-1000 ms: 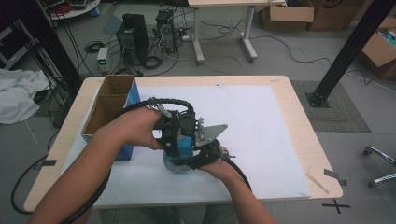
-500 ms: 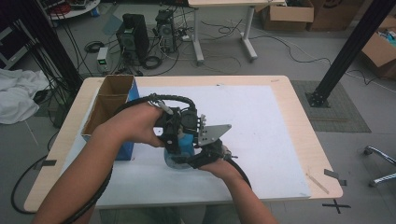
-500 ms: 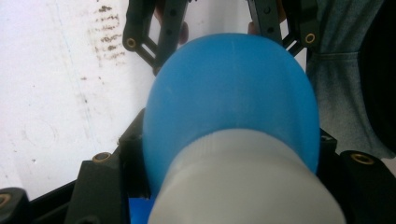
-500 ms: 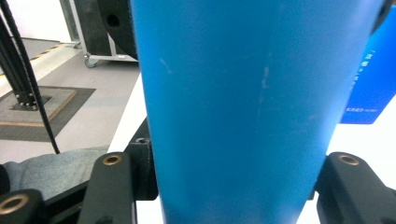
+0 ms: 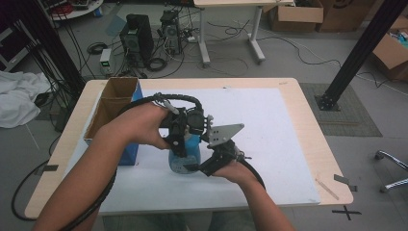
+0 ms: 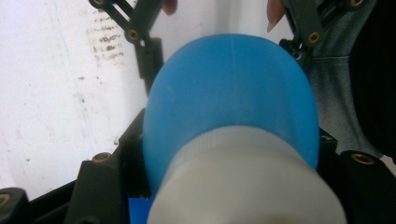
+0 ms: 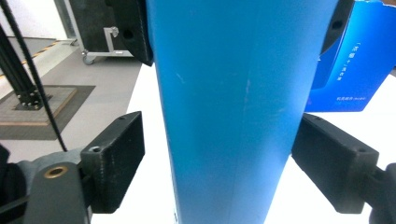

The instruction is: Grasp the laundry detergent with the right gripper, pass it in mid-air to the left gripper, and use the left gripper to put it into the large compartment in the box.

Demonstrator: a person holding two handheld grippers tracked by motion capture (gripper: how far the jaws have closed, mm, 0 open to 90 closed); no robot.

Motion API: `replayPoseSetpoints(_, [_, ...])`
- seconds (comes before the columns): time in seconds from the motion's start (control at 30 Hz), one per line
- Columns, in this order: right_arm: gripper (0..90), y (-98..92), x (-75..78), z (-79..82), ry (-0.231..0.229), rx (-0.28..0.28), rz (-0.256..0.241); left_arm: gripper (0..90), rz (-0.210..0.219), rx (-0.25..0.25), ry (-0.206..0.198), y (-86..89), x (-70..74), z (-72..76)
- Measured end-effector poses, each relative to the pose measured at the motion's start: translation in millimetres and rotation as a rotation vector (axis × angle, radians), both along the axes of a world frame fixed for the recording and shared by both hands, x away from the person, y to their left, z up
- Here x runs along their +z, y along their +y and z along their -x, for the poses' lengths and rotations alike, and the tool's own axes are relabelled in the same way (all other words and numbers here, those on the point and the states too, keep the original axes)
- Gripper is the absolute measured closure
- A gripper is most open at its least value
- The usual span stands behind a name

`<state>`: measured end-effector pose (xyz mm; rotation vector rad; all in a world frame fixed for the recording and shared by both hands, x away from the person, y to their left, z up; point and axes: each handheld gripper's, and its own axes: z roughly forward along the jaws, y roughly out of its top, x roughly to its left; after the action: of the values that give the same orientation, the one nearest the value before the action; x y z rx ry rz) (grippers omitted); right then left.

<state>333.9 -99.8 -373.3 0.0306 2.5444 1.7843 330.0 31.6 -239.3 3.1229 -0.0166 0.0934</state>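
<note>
Bottle: the tall blue plastic bottle [image 5: 185, 156] with a pale grey screw cap [image 6: 243, 182] stands upright on the white mat [image 5: 288, 144], just beside the open cardboard box with blue sides [image 5: 115, 103].
My right gripper [image 5: 211, 163]: it comes in low from the side of the bottle away from the box. Its two black jaws stand either side of the blue body in the right gripper view; they look close against it, but I cannot tell if they truly pinch.
My left gripper [image 5: 180, 139]: it reaches down over the bottle's top from the box side. In the left gripper view its jaws flank the shoulder just below the cap, seemingly closed on the bottle.
Done so far: both tongs are set on the bottle, one low, one high.
Left to do: I judge the cap is still on, so the twisting or lifting is yet to come.
</note>
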Motion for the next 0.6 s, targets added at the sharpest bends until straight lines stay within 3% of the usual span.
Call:
replayPoseSetpoints(0.27, [0.1, -2.5, 16.7, -2.7, -0.005, 0.018, 0.090, 38.1, -0.005, 0.043, 0.024, 5.9, 7.7, -6.0])
replayPoseSetpoints(0.6, [0.0, -17.0, 45.0, -8.1, -0.023, 0.039, 0.253, 38.1, -0.029, 0.117, 0.039, 22.3, 25.6, -13.9])
